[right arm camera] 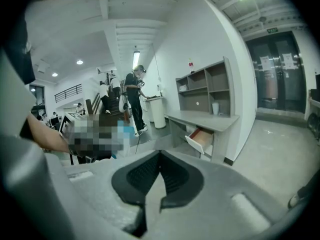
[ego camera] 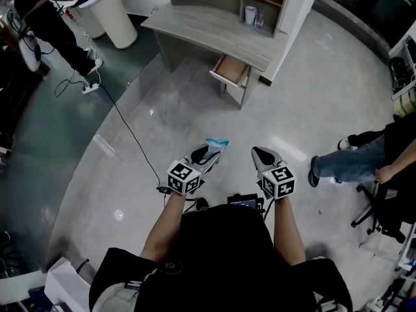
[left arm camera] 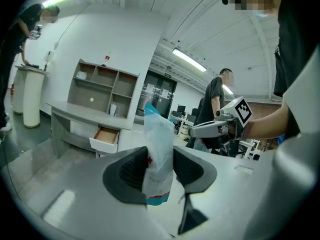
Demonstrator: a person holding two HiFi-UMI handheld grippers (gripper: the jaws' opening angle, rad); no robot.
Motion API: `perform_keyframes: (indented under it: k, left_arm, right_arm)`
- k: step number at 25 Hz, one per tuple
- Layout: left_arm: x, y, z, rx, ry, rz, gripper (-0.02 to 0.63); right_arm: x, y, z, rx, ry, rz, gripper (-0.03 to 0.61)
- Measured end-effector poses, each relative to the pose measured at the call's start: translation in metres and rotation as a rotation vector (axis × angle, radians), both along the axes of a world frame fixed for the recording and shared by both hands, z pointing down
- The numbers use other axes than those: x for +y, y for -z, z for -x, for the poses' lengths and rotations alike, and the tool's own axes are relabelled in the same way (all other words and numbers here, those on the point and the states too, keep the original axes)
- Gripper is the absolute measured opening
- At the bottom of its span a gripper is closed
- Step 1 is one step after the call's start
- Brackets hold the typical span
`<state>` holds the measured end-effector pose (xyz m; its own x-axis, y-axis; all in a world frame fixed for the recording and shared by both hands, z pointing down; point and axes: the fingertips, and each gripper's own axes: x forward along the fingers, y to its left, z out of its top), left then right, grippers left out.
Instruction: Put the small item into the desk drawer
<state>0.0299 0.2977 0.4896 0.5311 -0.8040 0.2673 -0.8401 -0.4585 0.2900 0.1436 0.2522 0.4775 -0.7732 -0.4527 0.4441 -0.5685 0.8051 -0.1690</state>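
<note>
My left gripper (ego camera: 209, 153) is shut on a small white packet with blue ends (ego camera: 216, 143), which stands upright between the dark pads (left arm camera: 131, 171) in the left gripper view, where the packet (left arm camera: 158, 154) fills the gap. My right gripper (ego camera: 263, 155) is shut with nothing in it; its pads (right arm camera: 176, 176) meet at the tips. Both are held at waist height over the floor. The grey desk (ego camera: 208, 28) stands ahead, and its drawer (ego camera: 231, 70) is pulled open and looks empty; the drawer (left arm camera: 105, 135) shows in the left gripper view and the drawer (right arm camera: 201, 138) in the right.
A shelf unit (ego camera: 260, 5) stands on the desk. A black cable (ego camera: 123, 119) crosses the floor at left. A seated person's legs (ego camera: 351, 161) and an office chair (ego camera: 383, 213) are at right. A white round stand (ego camera: 110, 12) and a person (ego camera: 52, 25) are at far left.
</note>
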Motion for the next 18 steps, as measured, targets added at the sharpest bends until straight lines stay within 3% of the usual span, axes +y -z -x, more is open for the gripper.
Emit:
perform_keyframes:
  k: [18]
  left_arm:
    - [0.001,-0.002,-0.018,-0.013,0.014,0.023,0.158]
  right_arm:
    - [-0.002,0.000,-0.019,-0.053,0.004,0.031,0.002]
